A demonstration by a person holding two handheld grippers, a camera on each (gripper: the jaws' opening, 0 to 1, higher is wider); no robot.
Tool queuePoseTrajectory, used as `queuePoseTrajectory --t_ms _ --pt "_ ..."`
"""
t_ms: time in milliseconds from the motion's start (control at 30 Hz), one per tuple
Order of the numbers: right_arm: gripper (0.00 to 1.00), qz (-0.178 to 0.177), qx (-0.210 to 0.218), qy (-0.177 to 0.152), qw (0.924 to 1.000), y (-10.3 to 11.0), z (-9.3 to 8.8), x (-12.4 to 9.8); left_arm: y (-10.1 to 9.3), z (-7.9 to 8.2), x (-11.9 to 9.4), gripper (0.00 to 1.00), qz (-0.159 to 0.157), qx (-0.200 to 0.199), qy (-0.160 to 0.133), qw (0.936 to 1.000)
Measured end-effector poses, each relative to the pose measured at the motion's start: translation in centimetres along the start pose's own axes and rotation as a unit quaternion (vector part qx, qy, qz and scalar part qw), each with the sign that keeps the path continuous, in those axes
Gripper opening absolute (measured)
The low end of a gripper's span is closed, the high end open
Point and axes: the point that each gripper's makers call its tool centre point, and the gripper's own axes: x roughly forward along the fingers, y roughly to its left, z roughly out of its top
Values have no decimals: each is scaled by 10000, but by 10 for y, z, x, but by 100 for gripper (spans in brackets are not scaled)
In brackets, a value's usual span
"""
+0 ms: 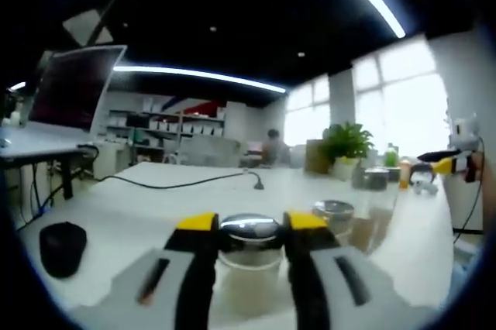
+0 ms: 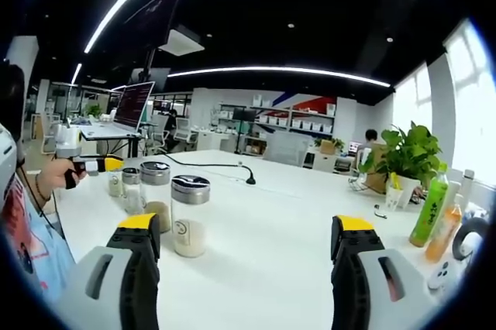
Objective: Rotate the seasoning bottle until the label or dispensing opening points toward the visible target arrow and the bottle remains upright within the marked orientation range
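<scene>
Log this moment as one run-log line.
left gripper: jaws around seasoning bottle, contact unclear | right gripper: open, holds nothing | bottle: upright on white table | target arrow: none seen

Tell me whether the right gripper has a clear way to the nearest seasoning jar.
Probably yes. The right gripper is open, and the nearest seasoning jar stands upright just ahead on the white table, off to its left jaw's side, with bare tabletop between.
</scene>
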Motion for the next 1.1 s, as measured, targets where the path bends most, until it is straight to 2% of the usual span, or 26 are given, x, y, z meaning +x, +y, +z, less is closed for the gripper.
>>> queuePoseTrajectory --t_ms 333,533,633,900,967,1033,1100 --pt "94 9 13 14 10000 1 0 1 -2 0 0 34 -365 34 -86 9993" --pt "94 73 13 -17 10000 5 1 2 -5 -1 0 34 -699 40 -25 9975" --pt "94 104 24 -11 9999 8 1 3 -8 -3 0 34 -813 291 63 9962" --pt "94 122 59 40 9999 8 -2 4 -8 -4 -1 34 -1128 265 96 9932" --pt "94 132 75 31 9999 8 -2 4 -10 -4 -2 34 -1280 268 99 9914" --pt "94 147 89 44 9998 9 -3 4 -15 -5 -3 34 -1631 282 206 9860" --pt "93 164 116 58 9998 9 -4 5 -13 -4 -2 34 -1745 252 245 9840"
